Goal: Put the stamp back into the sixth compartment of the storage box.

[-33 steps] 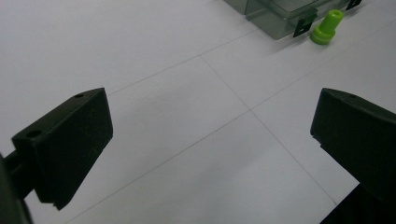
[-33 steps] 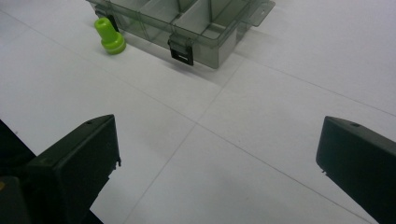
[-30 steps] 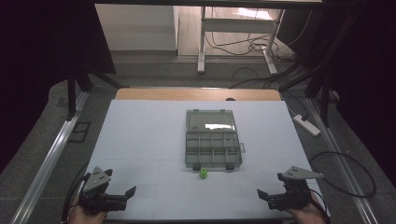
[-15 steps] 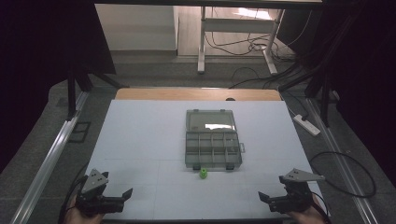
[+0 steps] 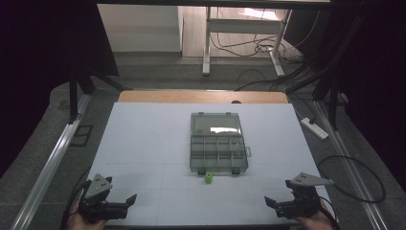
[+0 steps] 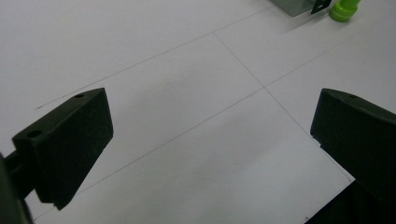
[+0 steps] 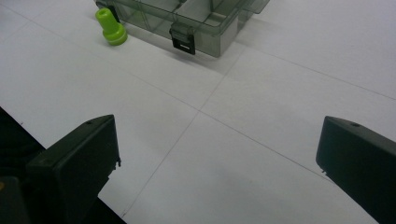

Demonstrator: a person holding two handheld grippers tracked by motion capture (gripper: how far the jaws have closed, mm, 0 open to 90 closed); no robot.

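My left gripper [image 5: 125, 203] and right gripper [image 5: 274, 205] hung released near the white table's [image 5: 143, 143] front edge; ahead sat a clear compartment box [image 5: 218, 148] and small green peg [image 5: 208, 178].

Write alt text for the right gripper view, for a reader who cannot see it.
Two black tongs stand wide open over a white table, holding nothing. Beyond them sits a clear plastic box with dividers and black latches, and a small green peg stands upright on the table beside its front edge.
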